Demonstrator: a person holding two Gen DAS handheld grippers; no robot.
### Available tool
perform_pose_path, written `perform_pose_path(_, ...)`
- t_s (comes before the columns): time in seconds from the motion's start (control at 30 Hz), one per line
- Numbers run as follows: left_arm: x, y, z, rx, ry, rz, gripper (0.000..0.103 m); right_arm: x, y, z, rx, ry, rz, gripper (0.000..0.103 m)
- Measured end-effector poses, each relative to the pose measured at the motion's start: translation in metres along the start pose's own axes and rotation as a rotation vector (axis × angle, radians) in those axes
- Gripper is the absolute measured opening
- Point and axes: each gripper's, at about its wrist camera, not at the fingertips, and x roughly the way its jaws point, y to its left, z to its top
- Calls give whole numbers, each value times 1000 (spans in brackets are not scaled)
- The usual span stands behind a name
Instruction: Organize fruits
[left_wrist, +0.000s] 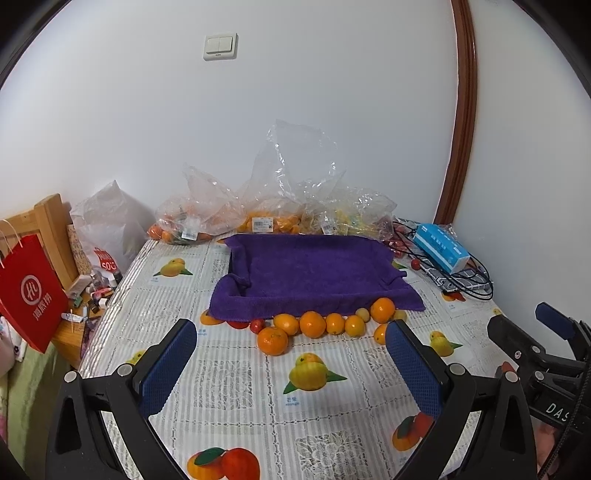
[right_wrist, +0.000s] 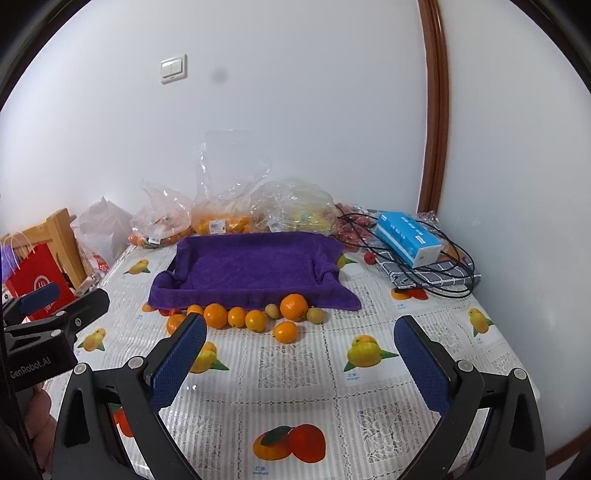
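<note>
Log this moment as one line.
left hand-held gripper open, empty | right hand-held gripper open, empty | oranges loose beside purple towel tray | tray empty

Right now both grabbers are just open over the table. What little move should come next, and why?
Probably ease the right gripper forward to the lone orange nearest it. Both grippers are open and hold nothing, the purple towel-lined tray has no fruit in it, and the fruits lie loose on the table along its front edge. The left gripper could likewise start on the nearest orange.
</note>
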Motion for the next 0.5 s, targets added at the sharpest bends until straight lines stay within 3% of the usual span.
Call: perform_pose_path(0.5, 0, 1, 2, 2, -5, -6, 103, 1, 4, 0, 11, -5, 11, 101)
